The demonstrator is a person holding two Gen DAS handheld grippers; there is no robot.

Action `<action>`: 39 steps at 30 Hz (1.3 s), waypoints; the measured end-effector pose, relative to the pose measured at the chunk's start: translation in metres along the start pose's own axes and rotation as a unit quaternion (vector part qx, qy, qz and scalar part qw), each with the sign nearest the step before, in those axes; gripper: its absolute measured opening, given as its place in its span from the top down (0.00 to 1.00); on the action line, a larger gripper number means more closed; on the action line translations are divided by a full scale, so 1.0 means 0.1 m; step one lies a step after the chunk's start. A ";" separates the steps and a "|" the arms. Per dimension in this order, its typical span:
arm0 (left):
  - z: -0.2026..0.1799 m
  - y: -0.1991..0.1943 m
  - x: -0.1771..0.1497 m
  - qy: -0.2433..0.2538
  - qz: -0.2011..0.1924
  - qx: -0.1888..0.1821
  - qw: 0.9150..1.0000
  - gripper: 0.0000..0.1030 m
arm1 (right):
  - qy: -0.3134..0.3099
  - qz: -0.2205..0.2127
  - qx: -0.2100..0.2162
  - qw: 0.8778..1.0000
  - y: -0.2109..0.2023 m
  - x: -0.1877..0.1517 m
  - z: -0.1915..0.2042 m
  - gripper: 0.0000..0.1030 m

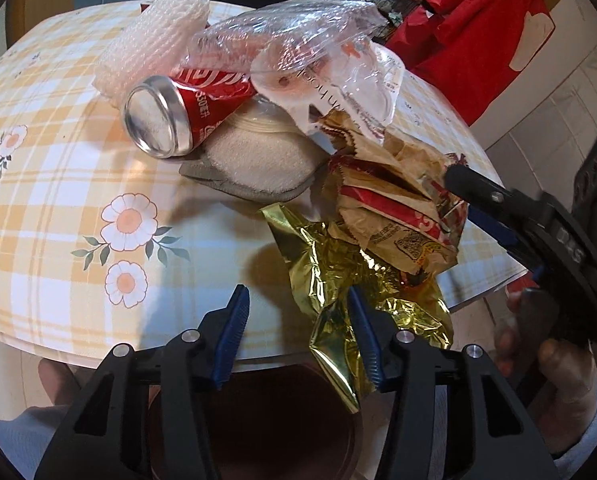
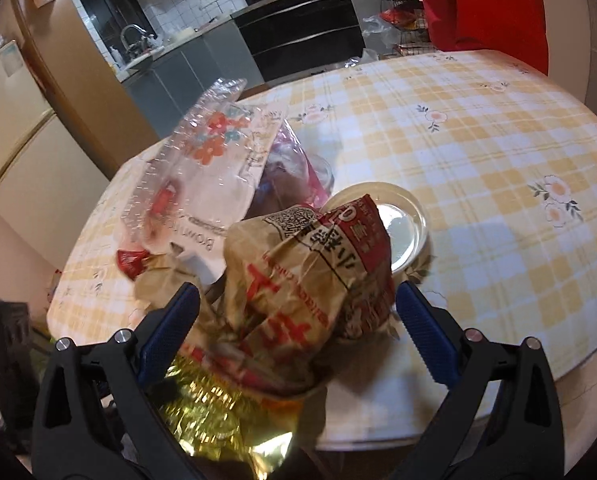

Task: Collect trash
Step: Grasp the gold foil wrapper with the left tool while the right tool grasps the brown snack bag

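A heap of trash lies on the checked tablecloth (image 1: 58, 184): a red soda can (image 1: 178, 112) on its side, white foam netting (image 1: 154, 36), clear plastic packaging (image 1: 298, 40), a crumpled brown paper bag (image 1: 394, 208) and gold foil (image 1: 338, 280) hanging over the table edge. My left gripper (image 1: 298, 336) is open at the near table edge, its right finger against the foil. My right gripper (image 2: 298, 336) is open with its jaws on either side of the paper bag (image 2: 306, 280); it also shows in the left wrist view (image 1: 474, 200) touching the bag.
A white bowl-shaped lid (image 2: 402, 232) lies behind the bag. A brown round bin (image 1: 258, 420) sits below the table edge under my left gripper. Red cloth (image 1: 478, 20) hangs at the back right. Kitchen counter and oven (image 2: 298, 20) stand beyond the table.
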State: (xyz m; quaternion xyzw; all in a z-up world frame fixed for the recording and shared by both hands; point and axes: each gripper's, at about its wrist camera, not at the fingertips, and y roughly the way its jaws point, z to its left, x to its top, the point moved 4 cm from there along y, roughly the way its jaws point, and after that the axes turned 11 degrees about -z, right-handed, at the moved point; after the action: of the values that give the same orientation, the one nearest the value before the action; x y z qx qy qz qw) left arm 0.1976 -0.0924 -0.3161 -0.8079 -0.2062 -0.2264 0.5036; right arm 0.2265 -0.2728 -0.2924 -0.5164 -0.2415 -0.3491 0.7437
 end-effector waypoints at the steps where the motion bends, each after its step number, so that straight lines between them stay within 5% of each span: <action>1: -0.01 0.02 -0.01 -0.001 0.001 0.000 1.000 0.52 | 0.007 0.002 -0.002 1.000 0.06 -0.01 -0.01 0.06; 4: 0.01 0.06 -0.01 0.001 0.004 0.000 1.000 0.52 | 0.021 0.008 -0.011 1.000 0.16 -0.03 -0.04 0.06; 10: -0.07 0.12 0.00 0.029 0.002 0.011 1.000 0.52 | 0.029 0.014 -0.008 0.999 0.18 -0.04 -0.08 0.26; 12: -0.09 0.13 0.01 0.038 0.004 0.009 0.999 0.74 | 0.039 0.011 0.000 0.999 0.13 -0.03 -0.10 0.29; 23: -0.12 -0.38 0.13 0.072 -0.053 0.010 0.996 0.78 | 0.081 -0.028 0.027 0.996 -0.26 0.10 -0.17 0.30; 39: 0.36 -1.40 0.12 0.042 -0.158 0.085 0.983 0.78 | 0.040 -0.059 0.036 0.997 -0.83 0.04 -0.02 0.30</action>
State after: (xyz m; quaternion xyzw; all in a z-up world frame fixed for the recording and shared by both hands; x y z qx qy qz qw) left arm 0.1342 -0.0015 -0.2227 -0.7091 -0.3284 -0.3189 0.5363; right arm 0.1654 -0.2944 -0.2402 -0.4601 -0.2536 -0.4038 0.7490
